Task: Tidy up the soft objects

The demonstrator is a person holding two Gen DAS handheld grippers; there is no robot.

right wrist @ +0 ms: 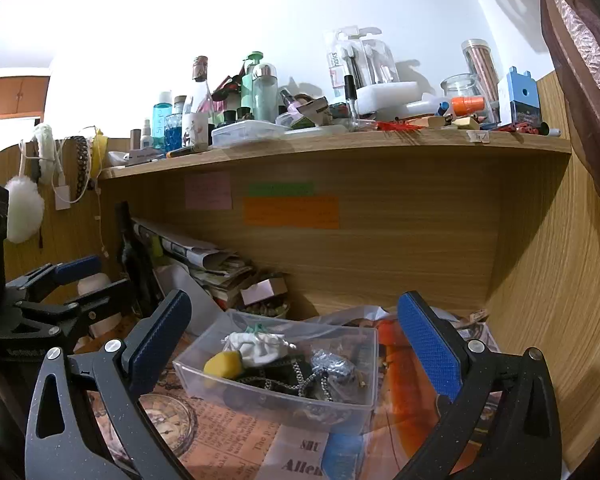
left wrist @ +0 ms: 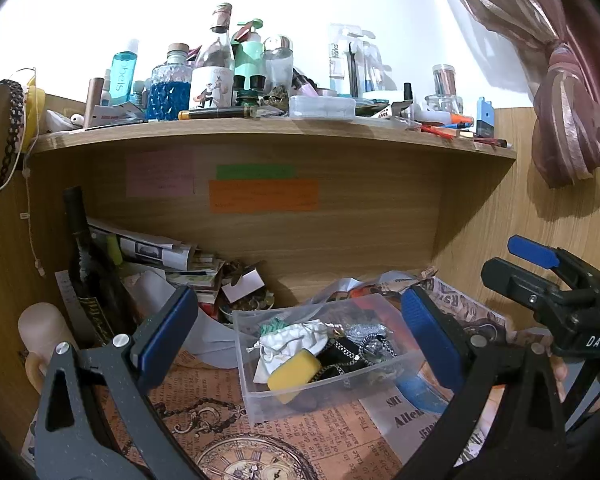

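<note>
Left wrist view shows a wooden desk nook, its floor covered with printed paper (left wrist: 284,432) that carries old newspaper text and a clock drawing. A clear plastic box (left wrist: 260,404) stands on this paper, near the middle. Inside the box lie a yellow sponge (left wrist: 294,374), a white cloth pouch (left wrist: 290,340) touching it, and a dark heap with a metal chain (left wrist: 346,354). The left gripper (left wrist: 296,338) hangs in front of the box with its jaws wide apart and nothing between them. At the right edge the right gripper (left wrist: 540,276) is seen from the side, near the box but apart from it.

In the right wrist view, the right gripper (right wrist: 294,340) also has its jaws spread wide, holding nothing, and the same box sits between and beyond its fingers. Above, a wooden shelf (right wrist: 340,146) is crowded with bottles and small jars, and a white wall rises behind it. Colored paper notes (right wrist: 290,212) stick to the back panel. A stack of papers (right wrist: 208,260) leans in the left corner, and a pink curtain (right wrist: 580,60) hangs at the right.

The writing on the notes is too faint to read. The dark heap in the box is hard to make out, and the curtain is cut off by the frame.
</note>
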